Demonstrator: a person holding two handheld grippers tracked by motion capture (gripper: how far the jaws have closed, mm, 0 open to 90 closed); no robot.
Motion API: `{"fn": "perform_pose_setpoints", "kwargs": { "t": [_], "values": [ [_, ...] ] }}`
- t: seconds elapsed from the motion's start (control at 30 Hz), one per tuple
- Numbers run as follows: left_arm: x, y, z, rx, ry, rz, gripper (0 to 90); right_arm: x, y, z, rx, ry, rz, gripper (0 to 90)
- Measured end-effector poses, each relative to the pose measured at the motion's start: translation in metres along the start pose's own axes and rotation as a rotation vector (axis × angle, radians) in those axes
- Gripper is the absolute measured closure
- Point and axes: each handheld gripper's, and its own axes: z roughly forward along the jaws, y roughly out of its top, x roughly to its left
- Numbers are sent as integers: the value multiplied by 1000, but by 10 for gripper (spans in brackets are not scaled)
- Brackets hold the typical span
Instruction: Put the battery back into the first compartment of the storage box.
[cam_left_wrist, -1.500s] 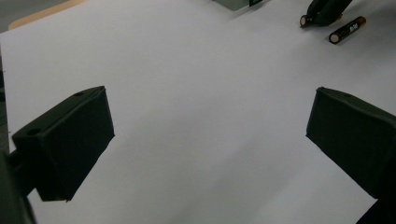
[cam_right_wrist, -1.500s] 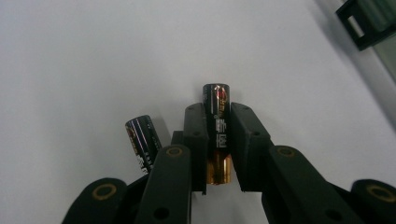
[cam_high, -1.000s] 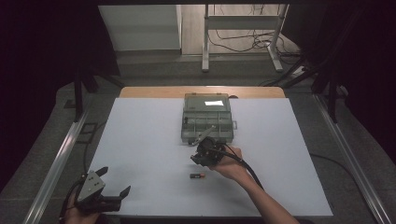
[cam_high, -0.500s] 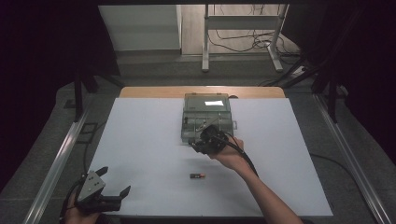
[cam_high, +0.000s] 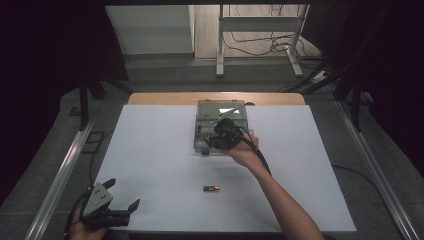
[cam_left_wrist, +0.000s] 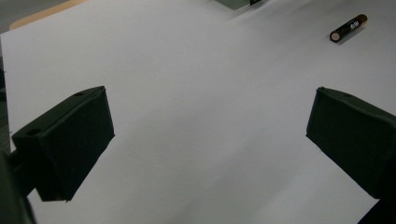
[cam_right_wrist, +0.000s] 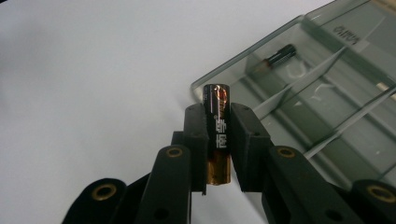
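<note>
My right gripper (cam_right_wrist: 217, 121) is shut on a black and copper battery (cam_right_wrist: 217, 116), which stands upright between the pads. In the high view the right gripper (cam_high: 216, 141) hovers at the near edge of a clear grey compartment box (cam_high: 235, 111). That box (cam_right_wrist: 327, 98) has dividers, and another battery (cam_right_wrist: 276, 58) lies in its far compartment. A third battery (cam_high: 211, 188) lies loose on the white mat; it also appears top right as the loose battery (cam_left_wrist: 348, 28). My left gripper (cam_high: 120, 200) rests open at the mat's near left corner, nothing between its jaws.
The white mat (cam_high: 150, 150) covers a wooden table (cam_high: 165, 98) flanked by metal rails (cam_high: 65, 165). A table frame and cables (cam_high: 260, 45) stand on the floor beyond. The person's right forearm (cam_high: 285, 205) crosses the mat's near right part.
The right gripper has moved away from the loose battery toward the box, rising with its battery. The left gripper has stayed put.
</note>
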Motion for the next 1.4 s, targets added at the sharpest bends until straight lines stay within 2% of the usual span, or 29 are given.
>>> {"fn": "perform_pose_setpoints", "kwargs": {
  "t": [0.37,0.57,0.93,1.17,1.23,1.3,1.4],
  "values": [
    [1,0,1,-4,-6,-4,15,-22,20,15,0,-48,51,762],
    [1,0,1,-4,-6,-3,15,-31,29,26,5,-71,63,762],
    [1,0,0,-5,-10,-6,15,-43,47,45,2,-121,98,762],
    [1,0,1,-6,-12,-1,15,-46,57,60,28,-148,100,760],
    [1,0,1,-6,-13,0,15,-46,59,66,52,-156,106,747],
    [1,0,1,-8,-12,0,15,-47,59,68,44,-172,113,679],
    [1,0,1,-8,-14,-1,15,-46,58,65,36,-155,115,570]
  ]
}}
